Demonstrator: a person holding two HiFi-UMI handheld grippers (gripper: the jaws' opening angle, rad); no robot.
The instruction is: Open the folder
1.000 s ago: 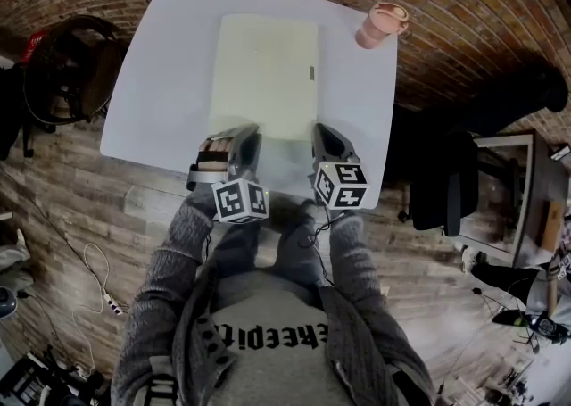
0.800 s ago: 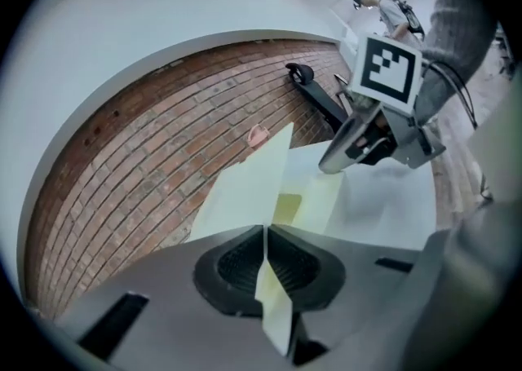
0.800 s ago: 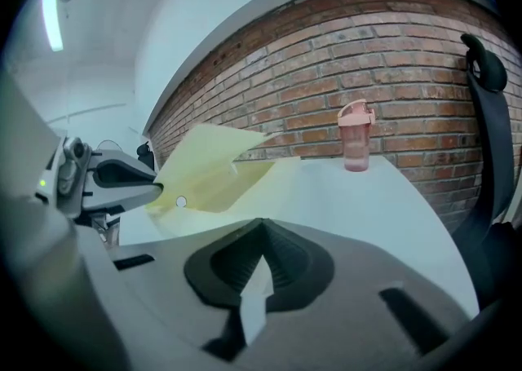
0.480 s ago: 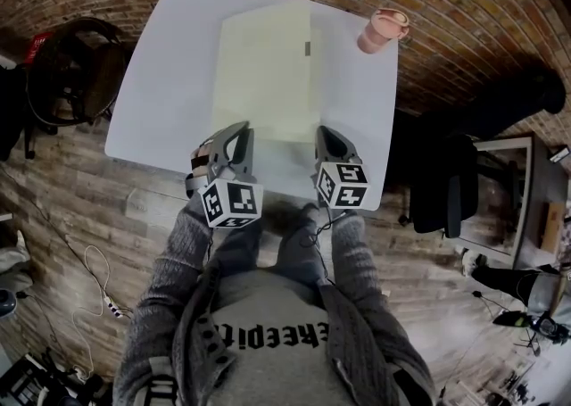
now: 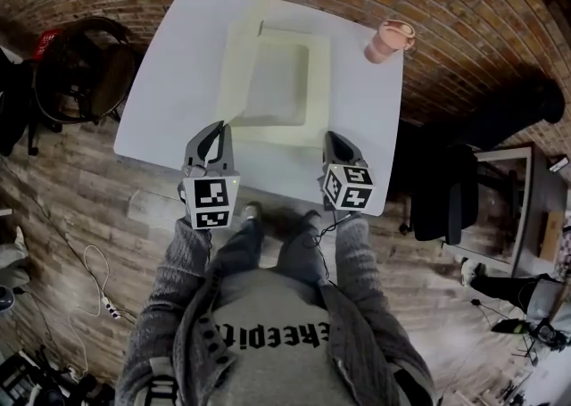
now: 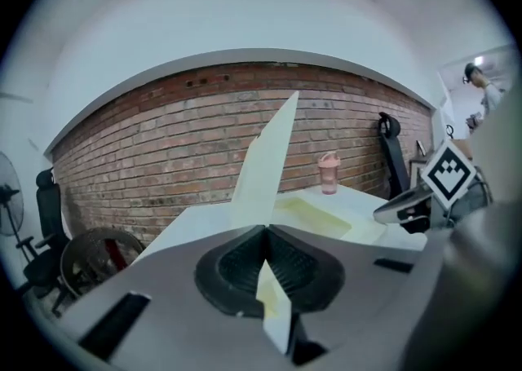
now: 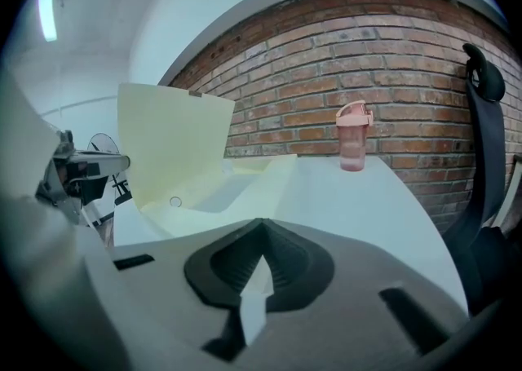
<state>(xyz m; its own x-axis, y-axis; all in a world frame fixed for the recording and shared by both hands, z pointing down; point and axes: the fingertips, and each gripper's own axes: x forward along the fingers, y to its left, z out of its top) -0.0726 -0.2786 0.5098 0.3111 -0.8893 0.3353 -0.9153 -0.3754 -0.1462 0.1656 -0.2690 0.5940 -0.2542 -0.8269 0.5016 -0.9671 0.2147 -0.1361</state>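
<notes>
Folder (image 5: pixel 285 83) cover (image 5: pixel 243 56) is pinched at its near edge between our left gripper's (image 6: pixel 265 247) jaws, which have just been closing on it. Cover stands raised, tilted up off the bottom half. Our right gripper's (image 7: pixel 261 239) jaws are together on a thin pale near edge of that bottom half. We see the folder lying mid-table (image 5: pixel 169 74), one gripper at each near corner. Pink bottle (image 5: pixel 386 38) stands at the far right corner, apart from it.
</notes>
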